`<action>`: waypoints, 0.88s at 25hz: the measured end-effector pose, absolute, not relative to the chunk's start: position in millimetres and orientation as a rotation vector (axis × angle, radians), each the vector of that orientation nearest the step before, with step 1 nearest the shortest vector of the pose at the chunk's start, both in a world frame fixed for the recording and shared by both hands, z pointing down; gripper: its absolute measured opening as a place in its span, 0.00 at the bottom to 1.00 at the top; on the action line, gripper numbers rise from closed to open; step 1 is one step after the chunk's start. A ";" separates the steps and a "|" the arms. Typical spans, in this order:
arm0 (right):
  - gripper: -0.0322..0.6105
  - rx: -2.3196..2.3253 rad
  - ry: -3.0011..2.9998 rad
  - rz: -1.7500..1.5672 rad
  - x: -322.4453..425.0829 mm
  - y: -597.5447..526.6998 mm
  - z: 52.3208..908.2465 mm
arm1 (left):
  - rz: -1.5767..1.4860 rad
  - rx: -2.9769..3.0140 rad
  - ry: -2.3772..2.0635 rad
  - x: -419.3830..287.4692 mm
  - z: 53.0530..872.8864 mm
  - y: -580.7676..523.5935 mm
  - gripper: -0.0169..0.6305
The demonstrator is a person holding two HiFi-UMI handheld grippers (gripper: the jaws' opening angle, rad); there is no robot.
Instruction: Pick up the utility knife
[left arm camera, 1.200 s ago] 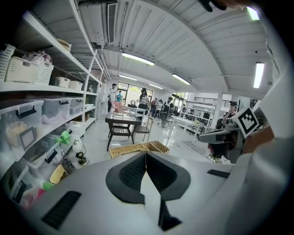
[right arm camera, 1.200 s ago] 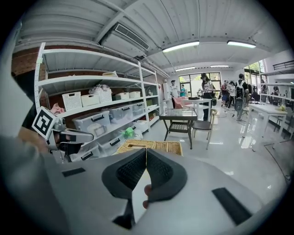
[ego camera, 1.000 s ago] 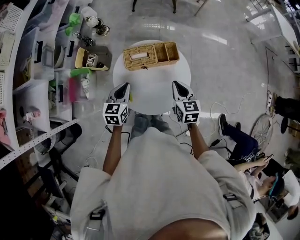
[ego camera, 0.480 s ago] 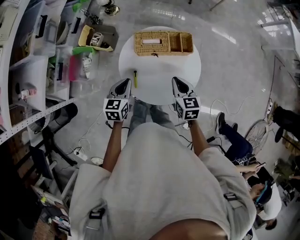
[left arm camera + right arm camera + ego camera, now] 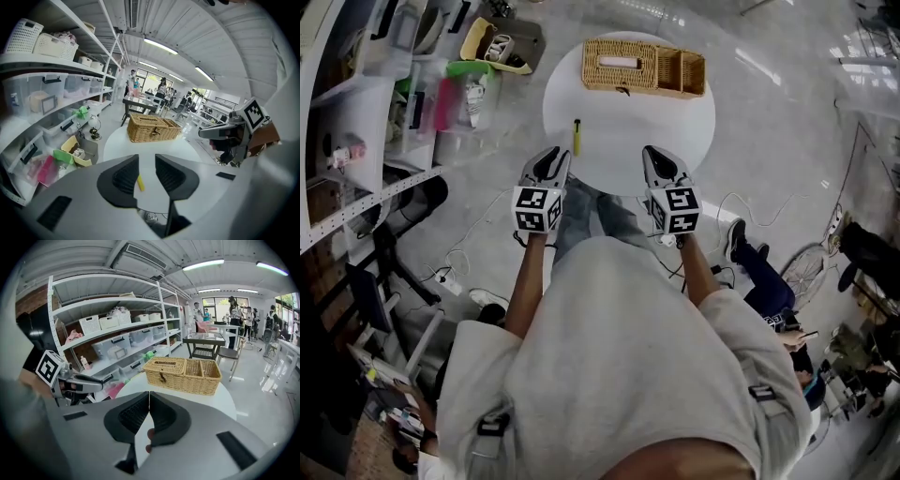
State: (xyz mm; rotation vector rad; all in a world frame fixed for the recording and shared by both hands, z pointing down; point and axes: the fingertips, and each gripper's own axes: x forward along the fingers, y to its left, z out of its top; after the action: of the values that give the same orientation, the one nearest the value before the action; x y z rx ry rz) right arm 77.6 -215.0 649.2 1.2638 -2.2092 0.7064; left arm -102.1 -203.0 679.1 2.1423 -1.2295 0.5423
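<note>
left gripper [image 5: 146, 160]: jaws opening, narrow gap, nothing gripped | right gripper [image 5: 149, 395]: jaws together, empty | knife [image 5: 577, 136]: on table [image 5: 675, 122], blade too small to make out

Your table [image 5: 675, 141] has a smooth white top with a faint sheen. The basket [image 5: 642, 67] at its far edge is rough woven wicker. The utility knife [image 5: 577, 136] near its left edge looks like yellow plastic. The floor [image 5: 787, 122] is polished and glossy. Your shirt [image 5: 628, 356] is matt cloth.
</note>
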 end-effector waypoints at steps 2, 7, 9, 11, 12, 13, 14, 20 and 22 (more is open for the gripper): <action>0.10 1.257 -2.204 0.714 78.8 -212.5 652.3 | 0.554 2.132 -1.192 -94.8 688.9 -195.1 0.29; 0.10 1.246 -2.194 0.739 80.7 -208.0 651.8 | 0.603 2.104 -1.165 -82.6 709.9 -179.1 0.40; 0.10 1.244 -2.185 0.737 84.1 -206.4 655.5 | 0.626 2.097 -1.174 -81.2 718.0 -177.1 0.41; 0.10 1.240 -2.181 0.747 84.6 -204.4 656.6 | 0.649 2.095 -1.190 -80.9 724.9 -177.7 0.41; 0.10 1.238 -2.179 0.751 84.9 -203.1 656.9 | 0.657 2.094 -1.195 -80.4 728.0 -178.8 0.41; 0.10 1.235 -2.176 0.754 85.5 -201.5 657.4 | 0.662 2.092 -1.198 -79.7 731.1 -180.4 0.41; 0.10 1.233 -2.172 0.755 86.4 -199.8 658.0 | 0.666 2.090 -1.200 -78.9 734.2 -182.4 0.41; 0.10 1.233 -2.143 0.761 97.1 -188.7 665.2 | 0.710 2.079 -1.199 -71.0 755.8 -198.2 0.41; 0.10 1.233 -2.137 0.772 97.6 -186.5 665.0 | 0.722 2.070 -1.205 -70.9 762.7 -203.8 0.41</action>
State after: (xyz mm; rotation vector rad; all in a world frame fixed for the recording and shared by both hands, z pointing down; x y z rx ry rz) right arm 97.6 -186.5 665.0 1.2330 -2.1374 0.7724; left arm -70.9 -203.8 762.7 2.0696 -1.2049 0.7217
